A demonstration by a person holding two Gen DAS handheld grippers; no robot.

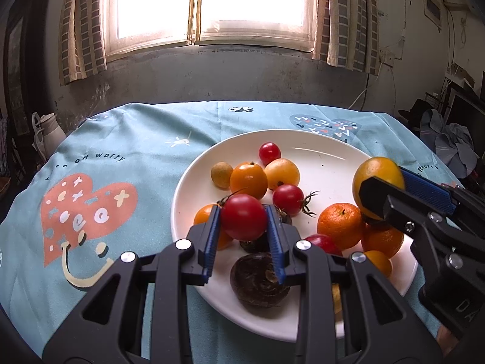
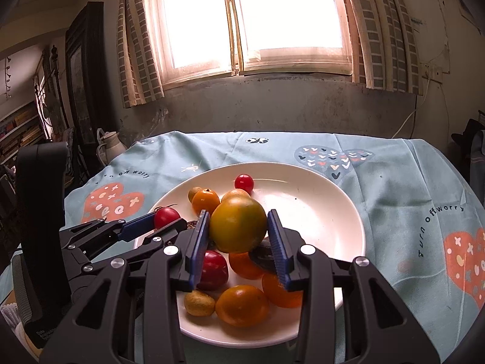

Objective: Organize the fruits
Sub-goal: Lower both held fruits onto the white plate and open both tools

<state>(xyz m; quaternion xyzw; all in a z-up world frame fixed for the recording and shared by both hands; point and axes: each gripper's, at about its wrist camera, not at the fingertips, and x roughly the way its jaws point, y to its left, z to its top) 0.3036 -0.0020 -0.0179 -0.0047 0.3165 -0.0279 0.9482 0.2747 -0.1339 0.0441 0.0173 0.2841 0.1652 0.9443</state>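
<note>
Left tongs [image 1: 244, 227] clamped on red tomato [image 1: 243, 217], right tongs [image 2: 239, 232] clamped on yellow-green orange [image 2: 238, 224], both held over white plate [image 2: 318, 212] of fruit on table [image 1: 145, 139].

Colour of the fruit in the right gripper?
Yellow-orange with a greenish tinge; clearest in the right wrist view.

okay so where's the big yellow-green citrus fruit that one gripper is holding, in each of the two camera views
Left wrist view: the big round yellow-green citrus fruit is at the right edge, clamped in the right gripper above the far right of the round white plate.
Right wrist view: the same fruit is at the centre, between the blue pads.
Shared landmark: the small red cherry tomato lying farthest back on the plate.
</note>
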